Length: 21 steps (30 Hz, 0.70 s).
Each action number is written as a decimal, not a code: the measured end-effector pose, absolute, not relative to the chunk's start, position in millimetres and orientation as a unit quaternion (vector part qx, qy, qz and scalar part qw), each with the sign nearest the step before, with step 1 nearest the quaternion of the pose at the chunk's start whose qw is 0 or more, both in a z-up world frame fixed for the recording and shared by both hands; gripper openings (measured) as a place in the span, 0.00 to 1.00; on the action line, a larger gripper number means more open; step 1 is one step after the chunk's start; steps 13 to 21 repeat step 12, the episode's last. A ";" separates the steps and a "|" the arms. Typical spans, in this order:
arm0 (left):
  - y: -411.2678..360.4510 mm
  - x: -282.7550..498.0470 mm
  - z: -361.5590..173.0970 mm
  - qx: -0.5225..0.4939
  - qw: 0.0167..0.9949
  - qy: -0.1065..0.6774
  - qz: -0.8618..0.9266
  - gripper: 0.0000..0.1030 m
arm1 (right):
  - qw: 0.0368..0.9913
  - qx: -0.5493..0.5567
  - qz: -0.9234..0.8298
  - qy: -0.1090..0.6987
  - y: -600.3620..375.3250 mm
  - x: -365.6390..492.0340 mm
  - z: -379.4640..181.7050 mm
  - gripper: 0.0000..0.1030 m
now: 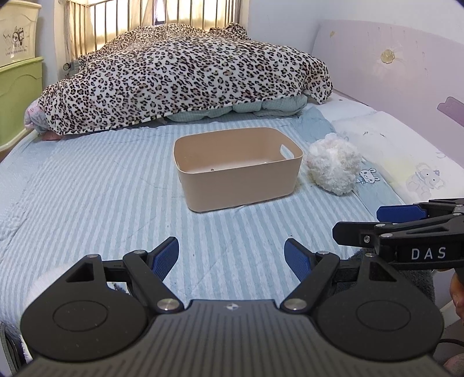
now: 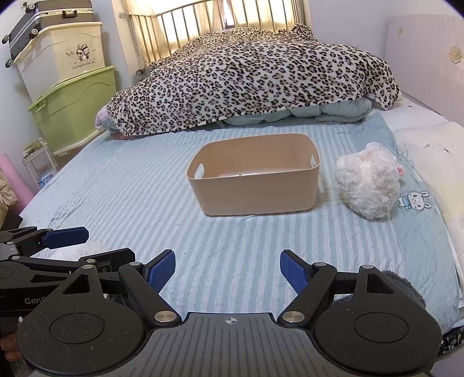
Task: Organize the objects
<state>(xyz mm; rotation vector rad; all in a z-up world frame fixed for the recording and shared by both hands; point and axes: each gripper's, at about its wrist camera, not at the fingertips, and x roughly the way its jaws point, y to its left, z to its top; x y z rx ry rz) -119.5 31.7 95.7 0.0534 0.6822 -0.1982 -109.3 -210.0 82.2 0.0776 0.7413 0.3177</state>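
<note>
A tan plastic bin [image 1: 237,177] [image 2: 255,185] stands open on the striped bed sheet, nothing visible inside. A white fluffy plush toy [image 1: 333,166] [image 2: 366,185] lies just right of the bin. My left gripper [image 1: 232,258] is open and empty, low over the sheet, well short of the bin. My right gripper [image 2: 227,269] is open and empty, also short of the bin. The right gripper shows at the right of the left wrist view [image 1: 400,220]; the left gripper shows at the left of the right wrist view [image 2: 58,240]. A grey fuzzy item [image 2: 403,287] peeks out behind the right gripper.
A leopard-print blanket [image 1: 185,75] [image 2: 249,78] is heaped over bedding at the far end. A pillow [image 1: 391,150] lies along the pink wall on the right. Stacked storage boxes [image 2: 66,75] and a suitcase [image 2: 49,17] stand left of the bed.
</note>
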 end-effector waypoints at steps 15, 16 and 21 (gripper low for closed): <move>33.1 -115.6 90.2 0.022 0.934 0.342 -0.100 0.78 | 0.916 0.042 0.153 0.368 -209.2 -105.8 77.7 0.78; 33.1 -115.6 90.2 0.022 0.934 0.342 -0.100 0.78 | 0.916 0.042 0.153 0.368 -209.2 -105.8 77.7 0.78; 33.1 -115.6 90.2 0.022 0.934 0.342 -0.100 0.78 | 0.916 0.042 0.153 0.368 -209.2 -105.8 77.7 0.78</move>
